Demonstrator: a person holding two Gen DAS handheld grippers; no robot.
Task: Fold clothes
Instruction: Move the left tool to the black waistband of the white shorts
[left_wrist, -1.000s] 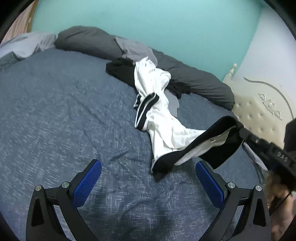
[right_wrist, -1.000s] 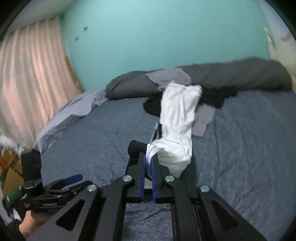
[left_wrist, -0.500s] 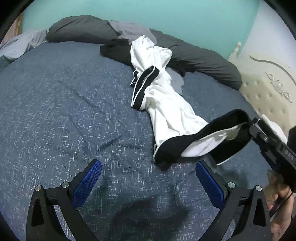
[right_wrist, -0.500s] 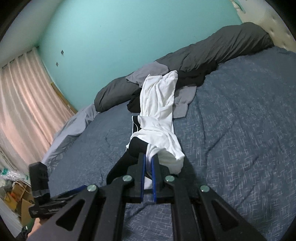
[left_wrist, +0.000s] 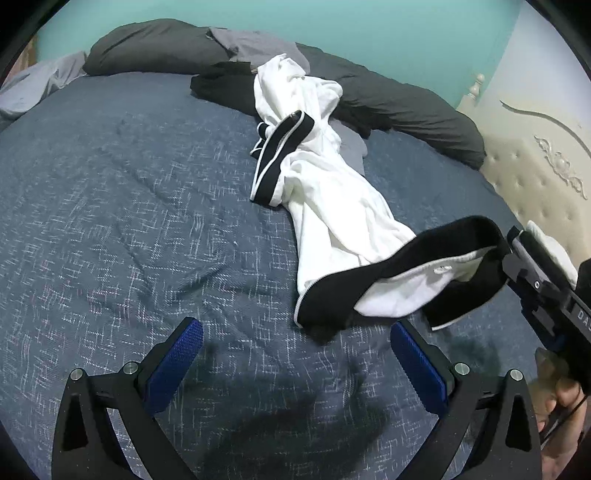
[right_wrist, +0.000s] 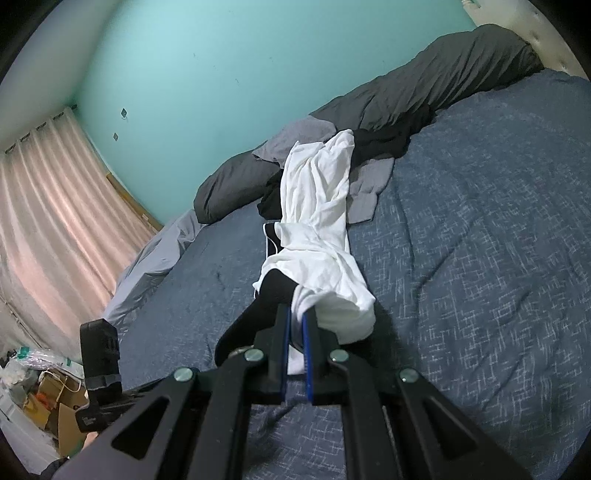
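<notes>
The white garment (left_wrist: 332, 206) is stretched along the bed (left_wrist: 110, 221), its black-trimmed end clamped in the right tool (right_wrist: 295, 332); the left tool (left_wrist: 295, 365) is held wide open, empty. The hem could be bunched if lowered unevenly.

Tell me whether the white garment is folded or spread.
Neither: the white garment lies bunched in a long twist on the bed, one end pinched by the right gripper.
</notes>
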